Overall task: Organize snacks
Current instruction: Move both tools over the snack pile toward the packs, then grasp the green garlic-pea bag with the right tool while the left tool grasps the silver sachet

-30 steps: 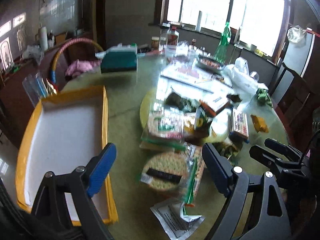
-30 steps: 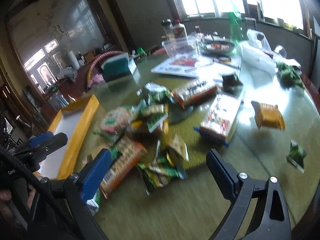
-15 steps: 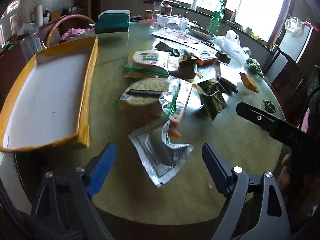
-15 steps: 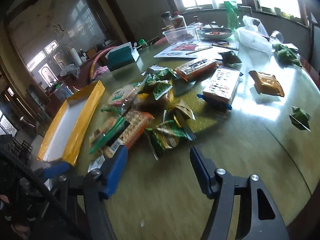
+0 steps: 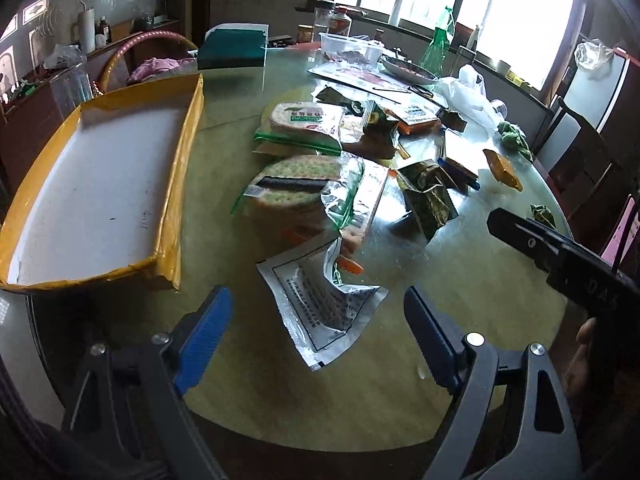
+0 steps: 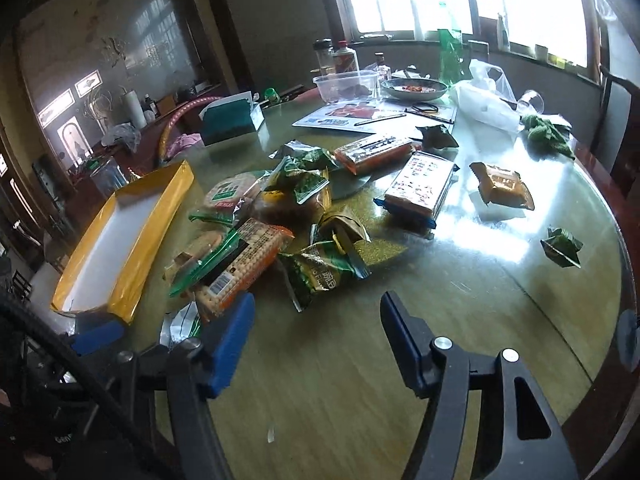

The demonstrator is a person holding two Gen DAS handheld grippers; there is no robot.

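A pile of snack packets lies on the round glass table (image 5: 460, 280): a silver pouch (image 5: 324, 300), a round cracker pack (image 5: 292, 188), and a second cracker pack (image 5: 304, 120). An empty yellow-rimmed box (image 5: 176, 184) stands left of them. My left gripper (image 5: 318, 340) is open and empty, just short of the silver pouch. My right gripper (image 6: 316, 340) is open and empty, near a green packet (image 6: 320, 272) and a long cracker pack (image 6: 244, 268). The yellow box also shows in the right wrist view (image 6: 160, 216).
Further out lie an orange packet (image 6: 504, 188), a flat biscuit box (image 6: 420, 188) and a small green packet (image 6: 562, 246). The far side holds a teal box (image 5: 232, 46), a clear container (image 5: 350, 46), a dish, a green bottle (image 5: 438, 46) and a white bag. Chairs stand at right.
Both grippers have pulled back toward the table's near edge, so the snacks look farther off. The right gripper's fingers are narrower than a second ago. Nothing was picked up.
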